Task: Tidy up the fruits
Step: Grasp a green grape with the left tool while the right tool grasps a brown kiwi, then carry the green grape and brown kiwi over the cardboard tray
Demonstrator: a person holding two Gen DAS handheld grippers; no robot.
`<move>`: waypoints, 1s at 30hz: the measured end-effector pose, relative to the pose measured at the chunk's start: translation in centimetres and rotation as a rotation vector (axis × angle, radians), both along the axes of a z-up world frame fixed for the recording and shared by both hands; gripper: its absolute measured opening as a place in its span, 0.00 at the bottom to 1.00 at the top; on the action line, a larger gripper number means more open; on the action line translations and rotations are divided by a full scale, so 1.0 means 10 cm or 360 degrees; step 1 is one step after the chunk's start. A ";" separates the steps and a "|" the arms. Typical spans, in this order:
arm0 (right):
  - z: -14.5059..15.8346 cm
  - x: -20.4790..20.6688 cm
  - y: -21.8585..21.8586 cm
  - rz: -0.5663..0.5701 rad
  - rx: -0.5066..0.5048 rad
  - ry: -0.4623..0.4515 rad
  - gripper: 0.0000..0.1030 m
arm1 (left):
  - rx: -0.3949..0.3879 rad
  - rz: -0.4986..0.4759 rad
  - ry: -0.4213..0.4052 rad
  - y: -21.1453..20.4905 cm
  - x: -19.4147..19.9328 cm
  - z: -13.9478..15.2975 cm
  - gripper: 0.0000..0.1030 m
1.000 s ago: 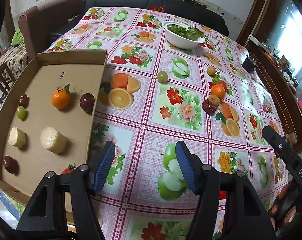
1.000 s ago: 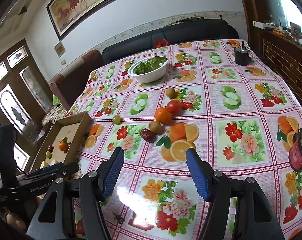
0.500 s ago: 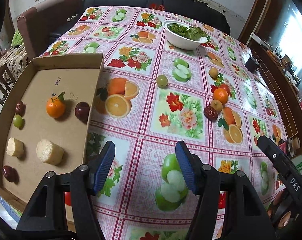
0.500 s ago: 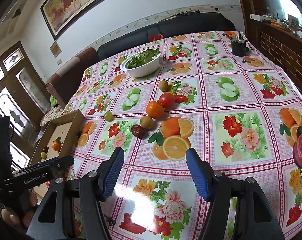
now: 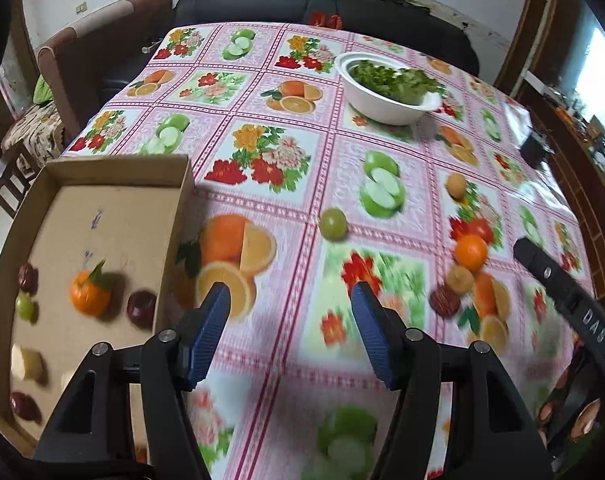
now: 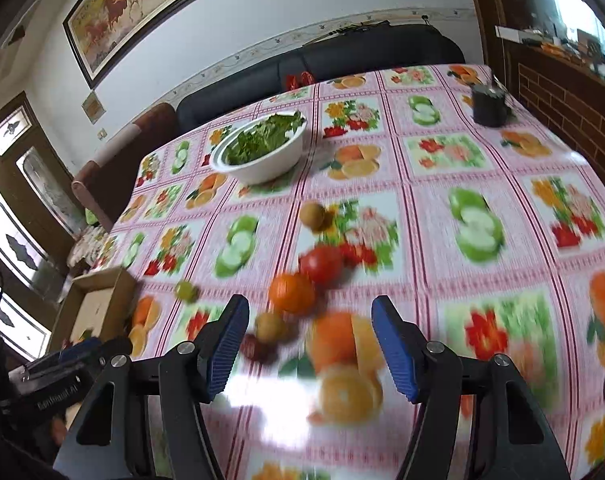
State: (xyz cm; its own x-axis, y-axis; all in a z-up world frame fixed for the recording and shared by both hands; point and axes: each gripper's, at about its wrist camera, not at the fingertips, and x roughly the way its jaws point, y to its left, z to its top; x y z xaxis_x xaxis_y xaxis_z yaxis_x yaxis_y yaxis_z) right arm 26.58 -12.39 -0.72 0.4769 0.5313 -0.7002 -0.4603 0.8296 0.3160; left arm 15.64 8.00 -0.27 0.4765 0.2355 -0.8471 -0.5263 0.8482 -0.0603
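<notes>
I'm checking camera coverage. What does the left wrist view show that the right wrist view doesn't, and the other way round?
Only the left wrist view shows the inside of the shallow cardboard box, where an orange tangerine with a leaf and small dark red fruits lie.

Only the right wrist view shows the framed painting on the wall and the dark round container at the table's far corner.

Both show the white bowl of green leaves, the small green round fruit and the loose orange fruit on the fruit-print tablecloth.
</notes>
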 end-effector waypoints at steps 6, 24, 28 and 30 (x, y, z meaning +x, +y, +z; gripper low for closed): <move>-0.06 0.44 0.42 0.0000 -0.0111 -0.0037 0.64 | 0.0050 0.0022 0.0073 0.08 0.39 -0.16 0.60; -0.44 0.96 0.84 0.0049 -0.0276 0.0031 0.25 | 0.0011 -0.0081 0.0093 -0.05 0.65 -0.34 0.17; -0.30 0.80 0.67 0.0053 -0.0189 0.0020 0.25 | -0.0054 -0.0063 0.0023 0.03 0.40 -0.24 0.17; -0.19 0.69 0.58 0.0057 -0.0138 0.0007 0.25 | -0.0092 -0.0069 -0.0021 0.08 0.23 -0.17 0.17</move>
State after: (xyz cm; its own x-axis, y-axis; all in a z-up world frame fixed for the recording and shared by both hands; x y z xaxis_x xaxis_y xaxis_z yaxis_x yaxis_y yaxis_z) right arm 33.48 -6.54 -2.67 0.4551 0.4852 -0.7466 -0.4891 0.8369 0.2456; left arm 17.92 8.76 -1.94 0.4963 0.1650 -0.8523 -0.4880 0.8650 -0.1167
